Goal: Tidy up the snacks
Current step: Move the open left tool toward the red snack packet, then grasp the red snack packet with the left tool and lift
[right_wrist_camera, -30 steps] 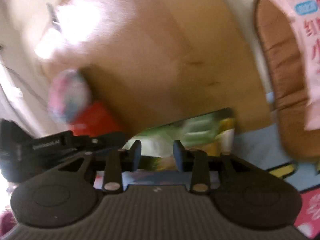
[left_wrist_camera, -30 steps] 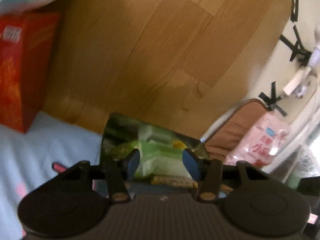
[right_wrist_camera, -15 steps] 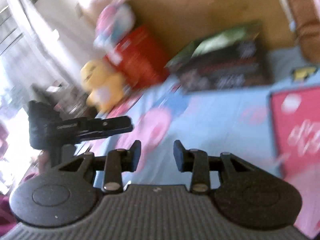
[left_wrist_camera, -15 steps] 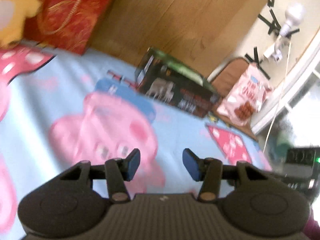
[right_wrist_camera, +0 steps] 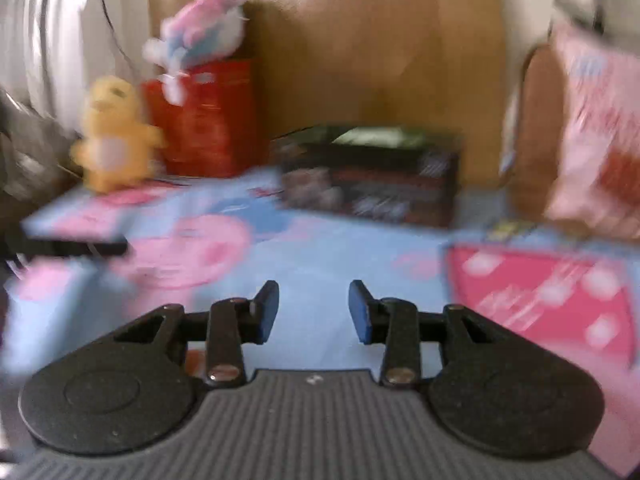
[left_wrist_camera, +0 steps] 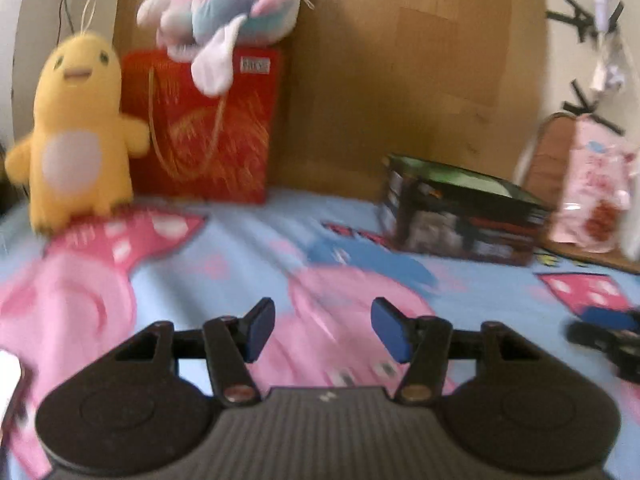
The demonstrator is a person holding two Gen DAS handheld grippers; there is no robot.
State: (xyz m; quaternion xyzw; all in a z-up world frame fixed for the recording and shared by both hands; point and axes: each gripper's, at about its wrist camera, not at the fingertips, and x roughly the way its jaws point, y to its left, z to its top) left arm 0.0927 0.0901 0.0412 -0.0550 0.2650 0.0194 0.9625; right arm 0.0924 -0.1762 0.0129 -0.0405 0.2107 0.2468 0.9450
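Observation:
A dark printed box (left_wrist_camera: 460,216) with an open top sits at the far right of the blue and pink cartoon mat (left_wrist_camera: 240,248), against a wooden panel. Green snack packets show inside the box (right_wrist_camera: 368,176) in the right wrist view. A pink snack bag (left_wrist_camera: 592,196) leans on a brown chair beside it. My left gripper (left_wrist_camera: 323,330) hovers low over the mat, well short of the box, its jaws opening with nothing between them. My right gripper (right_wrist_camera: 313,312) also stands open and empty over the mat. Its dark tip (left_wrist_camera: 608,334) shows at the right edge of the left wrist view.
A yellow chick plush (left_wrist_camera: 76,128) stands at the mat's far left next to a red gift bag (left_wrist_camera: 204,128). A pink and blue plush (left_wrist_camera: 224,12) lies on top of that bag. A wooden panel (left_wrist_camera: 400,80) backs the mat. The brown chair (right_wrist_camera: 536,128) stands at the right.
Both grippers have pulled back from the box's open top, where they hung over the green packets, to low over the mat. The views have rolled level. The left jaws stand wider.

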